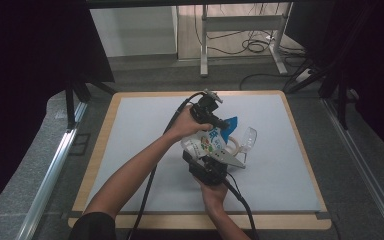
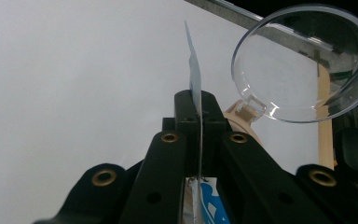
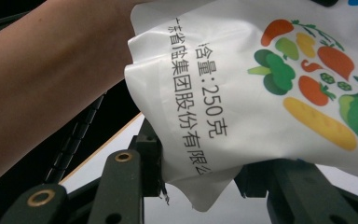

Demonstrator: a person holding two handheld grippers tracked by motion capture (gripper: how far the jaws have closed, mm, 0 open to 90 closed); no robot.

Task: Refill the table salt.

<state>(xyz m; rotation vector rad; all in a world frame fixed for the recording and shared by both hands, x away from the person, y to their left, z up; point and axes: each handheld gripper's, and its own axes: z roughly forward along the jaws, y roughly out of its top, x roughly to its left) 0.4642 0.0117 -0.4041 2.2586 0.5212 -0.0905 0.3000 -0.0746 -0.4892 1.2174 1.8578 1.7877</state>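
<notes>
Both grippers pinch the salt bag: left gripper its top edge, right gripper its bottom. Tipping too fast could spill salt past the open jar.

Desk had a wooden rim with a pale grey mat covering nearly its whole top. Near the centre, slightly toward the right edge, stood a beige container with its clear lid flipped open.

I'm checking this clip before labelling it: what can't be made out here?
- High view: the bag's print is too small to read; hands and tongs cover much of it.
- Right gripper view: whether the bag is open, its top cut off.
- Left gripper view: the jar under the lid, behind the jaws.
</notes>
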